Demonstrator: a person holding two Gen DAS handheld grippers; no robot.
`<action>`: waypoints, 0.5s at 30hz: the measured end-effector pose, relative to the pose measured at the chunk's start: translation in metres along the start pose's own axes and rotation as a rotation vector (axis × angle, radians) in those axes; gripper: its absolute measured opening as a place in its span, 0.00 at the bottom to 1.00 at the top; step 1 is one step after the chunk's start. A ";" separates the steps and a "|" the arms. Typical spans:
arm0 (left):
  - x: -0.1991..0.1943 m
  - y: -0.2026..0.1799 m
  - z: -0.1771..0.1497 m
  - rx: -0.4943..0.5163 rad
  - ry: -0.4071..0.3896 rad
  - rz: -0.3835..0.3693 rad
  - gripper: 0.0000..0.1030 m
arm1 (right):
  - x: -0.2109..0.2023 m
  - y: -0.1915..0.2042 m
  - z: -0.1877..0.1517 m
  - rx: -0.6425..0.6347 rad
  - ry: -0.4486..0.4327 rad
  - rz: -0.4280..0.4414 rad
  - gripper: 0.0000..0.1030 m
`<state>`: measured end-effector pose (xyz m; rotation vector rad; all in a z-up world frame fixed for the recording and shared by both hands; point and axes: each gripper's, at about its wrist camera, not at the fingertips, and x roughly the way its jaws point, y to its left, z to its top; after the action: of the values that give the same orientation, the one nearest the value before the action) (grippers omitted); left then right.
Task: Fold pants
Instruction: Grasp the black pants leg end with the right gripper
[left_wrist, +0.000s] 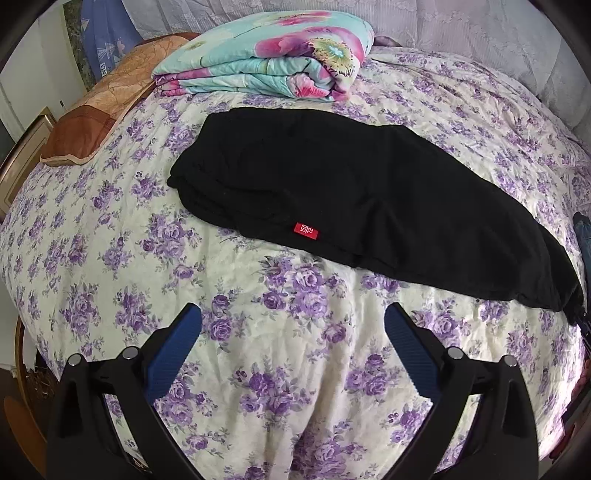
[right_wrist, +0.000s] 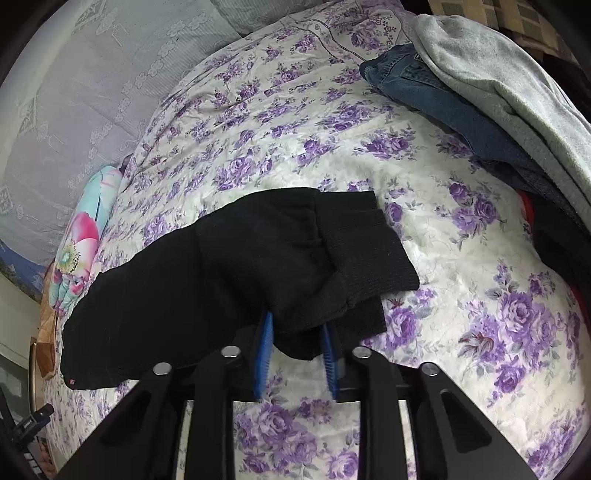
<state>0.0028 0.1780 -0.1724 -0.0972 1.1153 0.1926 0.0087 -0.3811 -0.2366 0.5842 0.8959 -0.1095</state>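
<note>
- Black pants (left_wrist: 332, 206) lie lengthwise across the floral bedspread (left_wrist: 280, 369), mostly flat, doubled over.
- Red size tag (left_wrist: 306, 230) sits on the pants' near edge in the left wrist view.
- My left gripper (left_wrist: 293, 321) hangs over bare bedspread on the near side of the pants, jaws spread wide, nothing between them, not touching the pants.
- My right gripper (right_wrist: 297, 328) is at the cuff end of the pants (right_wrist: 229, 280); blue pads (right_wrist: 264, 350) are clenched on a bunch of black cloth that hangs between them.
- The ribbed cuffs (right_wrist: 380, 254) lie just beyond my right pads, one overlapping the other.
- Folded teal-and-pink floral quilt (left_wrist: 266, 55) lies behind the pants, close to their far edge but apart.
- Brown pillow (left_wrist: 96, 114) sits beyond the pants' waist end, beside the quilt.
- Blue jeans (right_wrist: 436, 96) with a grey fleece garment (right_wrist: 509, 96) on top lie well apart from the pants, past the cuff end.
</note>
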 end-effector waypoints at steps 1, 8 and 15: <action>0.001 -0.001 0.000 0.000 0.001 -0.002 0.94 | 0.000 0.001 0.002 0.005 -0.001 0.024 0.07; 0.005 -0.002 -0.003 -0.004 -0.001 -0.023 0.94 | -0.037 0.017 0.033 -0.019 -0.077 0.126 0.06; 0.013 0.004 -0.003 -0.023 0.007 -0.034 0.94 | -0.058 0.060 0.095 -0.092 -0.072 0.251 0.05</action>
<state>0.0045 0.1825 -0.1858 -0.1376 1.1176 0.1747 0.0588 -0.3885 -0.1210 0.5987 0.7472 0.1358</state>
